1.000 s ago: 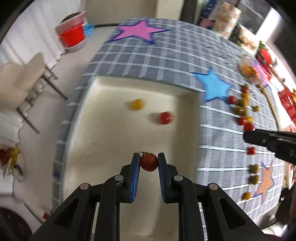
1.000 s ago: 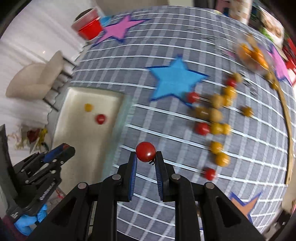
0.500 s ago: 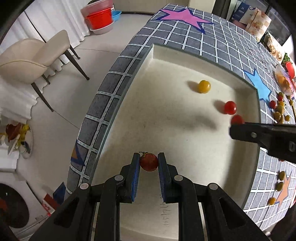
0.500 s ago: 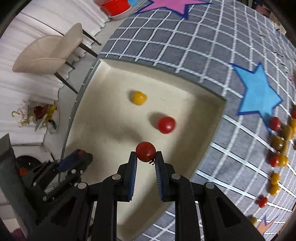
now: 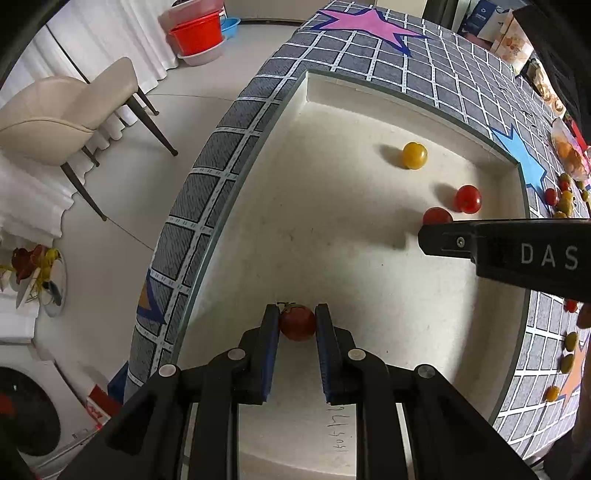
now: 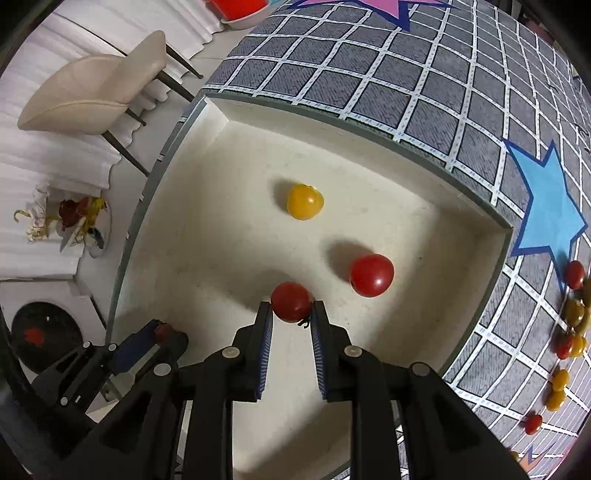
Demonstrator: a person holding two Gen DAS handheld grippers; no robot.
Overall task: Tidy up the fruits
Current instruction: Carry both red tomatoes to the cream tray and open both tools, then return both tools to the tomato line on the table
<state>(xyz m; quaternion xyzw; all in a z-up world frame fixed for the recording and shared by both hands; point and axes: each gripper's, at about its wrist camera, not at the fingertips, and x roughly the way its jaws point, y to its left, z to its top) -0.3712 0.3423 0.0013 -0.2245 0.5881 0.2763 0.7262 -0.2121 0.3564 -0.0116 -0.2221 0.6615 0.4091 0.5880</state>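
Note:
My left gripper point(image 5: 296, 325) is shut on a red cherry tomato point(image 5: 297, 323) low over the near part of the cream tray point(image 5: 306, 85). My right gripper point(image 6: 291, 314) is shut on another red cherry tomato point(image 6: 291, 301) above the tray's middle point(image 6: 221, 110). A yellow tomato point(image 6: 305, 202) and a loose red tomato point(image 6: 371, 275) lie in the tray. In the left wrist view the right gripper's finger point(image 5: 506, 247) comes in from the right with its tomato point(image 5: 436, 216) near the loose red one point(image 5: 468, 199) and the yellow one point(image 5: 414, 155).
Several red and yellow tomatoes point(image 6: 572, 325) lie on the grey checked tablecloth point(image 6: 369, 74) right of the tray, near a blue star point(image 6: 550, 206). A beige chair point(image 5: 70, 110) and red basins point(image 5: 197, 35) stand on the floor past the table's left edge.
Both grippers have moved left over the tray and dropped lower, each still holding its red tomato. The right gripper came from the tablecloth to above the tray's middle.

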